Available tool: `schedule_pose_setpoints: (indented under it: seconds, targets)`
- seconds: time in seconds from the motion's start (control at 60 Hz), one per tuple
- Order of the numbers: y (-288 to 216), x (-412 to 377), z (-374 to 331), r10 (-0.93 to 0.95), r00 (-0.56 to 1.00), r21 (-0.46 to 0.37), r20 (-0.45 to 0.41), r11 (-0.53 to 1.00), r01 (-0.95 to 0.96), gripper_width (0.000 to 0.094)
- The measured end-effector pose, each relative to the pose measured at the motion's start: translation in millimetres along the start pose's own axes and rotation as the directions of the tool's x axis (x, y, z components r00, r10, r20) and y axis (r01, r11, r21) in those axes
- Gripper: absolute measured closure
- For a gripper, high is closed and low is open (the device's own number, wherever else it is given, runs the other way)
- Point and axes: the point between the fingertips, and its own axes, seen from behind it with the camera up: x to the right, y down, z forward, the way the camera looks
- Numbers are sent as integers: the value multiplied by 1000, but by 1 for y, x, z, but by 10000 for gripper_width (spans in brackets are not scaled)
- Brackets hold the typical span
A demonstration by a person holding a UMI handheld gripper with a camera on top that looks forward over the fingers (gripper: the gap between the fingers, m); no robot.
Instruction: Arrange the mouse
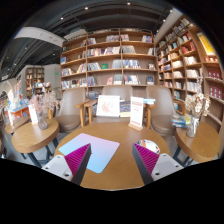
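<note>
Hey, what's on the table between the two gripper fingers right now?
In the gripper view, only the corner of a white mat on the wooden table lies between the open gripper's fingers; no mouse shows there.

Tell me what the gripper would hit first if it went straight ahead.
Probably the white rectangular mouse pad lying on the round wooden table, just ahead of the open gripper; depth is hard to judge.
</note>
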Motion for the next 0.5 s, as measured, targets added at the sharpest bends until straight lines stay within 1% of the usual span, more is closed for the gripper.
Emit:
schedule_pose_setpoints:
  seconds: [0.233,0.5]
  targets:
    - [5,4,4,-14,1000,-8,-14,1000,14,82]
    - [21,24,13,-3,999,-51,-39,999,1,84]
